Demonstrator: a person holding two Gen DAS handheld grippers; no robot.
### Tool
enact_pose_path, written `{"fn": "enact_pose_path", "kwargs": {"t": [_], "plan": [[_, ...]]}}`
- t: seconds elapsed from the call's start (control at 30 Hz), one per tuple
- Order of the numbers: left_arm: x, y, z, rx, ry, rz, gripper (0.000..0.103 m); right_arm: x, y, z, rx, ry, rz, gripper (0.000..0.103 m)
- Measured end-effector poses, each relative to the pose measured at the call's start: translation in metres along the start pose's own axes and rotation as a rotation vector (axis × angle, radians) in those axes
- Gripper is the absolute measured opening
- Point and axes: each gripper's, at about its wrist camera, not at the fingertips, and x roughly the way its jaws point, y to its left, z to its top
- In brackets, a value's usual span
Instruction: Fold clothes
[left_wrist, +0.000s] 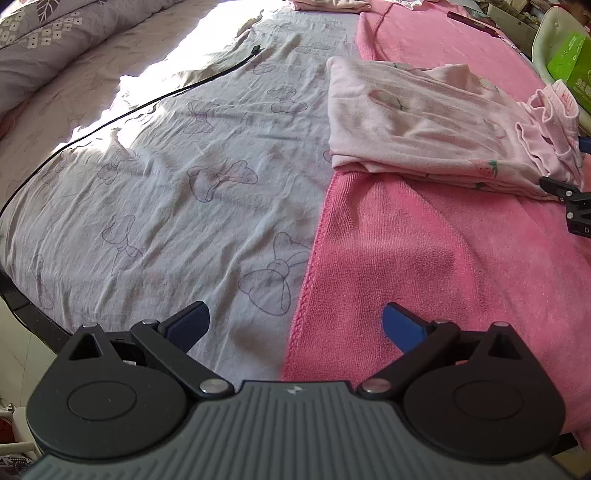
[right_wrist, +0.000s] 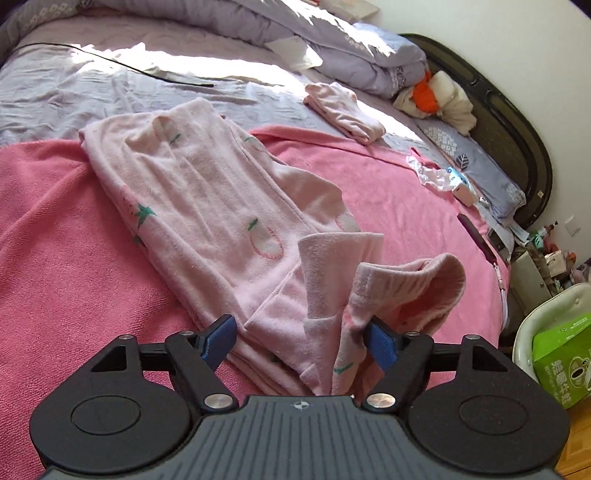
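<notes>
The right gripper (right_wrist: 301, 341), fingers wide, is reaching around the pink pants (right_wrist: 207, 206) waistband at lower centre; the left gripper (left_wrist: 295, 326), also wide and empty, is waiting; next move probably needs closing on the waistband.

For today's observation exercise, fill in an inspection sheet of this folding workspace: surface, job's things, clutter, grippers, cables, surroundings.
Surface: bed sheet with pink towel spread over it.
Job's things: pink strawberry garment partly folded on the towel; folded pink garment beyond.
Clutter: crumpled wrapper.
Grippers: left gripper open, empty; right gripper open astride the garment's waistband.
Cables: black cable across the sheet.
Surroundings: quilt, green box.
</notes>
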Motion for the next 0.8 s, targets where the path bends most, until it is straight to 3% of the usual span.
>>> {"fn": "enact_pose_path", "kwargs": {"t": [0.2, 0.27, 0.33, 0.37, 0.43, 0.5, 0.67, 0.7, 0.8], "plan": [[0.001, 0.005, 0.002, 0.015, 0.001, -0.016, 0.102, 0.004, -0.053, 0.001, 0.461, 0.059, 0.044, 0.064], [0.001, 0.008, 0.002, 0.017, 0.003, -0.019, 0.102, 0.002, -0.07, -0.009, 0.623, 0.059, -0.011, 0.066], [0.002, 0.011, 0.002, 0.015, 0.007, -0.022, 0.102, 0.002, -0.074, -0.016, 0.678, 0.081, -0.115, 0.079], [0.003, 0.012, 0.001, 0.012, 0.009, -0.024, 0.102, 0.005, -0.075, -0.021, 0.689, 0.106, -0.164, 0.079], [0.005, 0.015, 0.001, 0.005, 0.013, -0.03, 0.102, 0.017, -0.078, -0.032, 0.746, 0.178, -0.175, 0.082], [0.006, 0.016, 0.0, 0.0, 0.015, -0.035, 0.102, 0.027, -0.086, -0.049, 0.897, 0.219, -0.139, 0.084], [0.005, 0.016, 0.001, 0.006, 0.013, -0.036, 0.102, 0.029, -0.117, -0.1, 1.444, 0.096, -0.094, 0.089], [0.005, 0.016, 0.001, 0.007, 0.013, -0.035, 0.102, 0.029, -0.122, -0.104, 1.508, 0.083, -0.09, 0.087], [0.005, 0.018, 0.002, 0.003, 0.012, -0.03, 0.102, 0.031, -0.134, -0.095, 1.518, 0.093, -0.031, 0.05]]}}
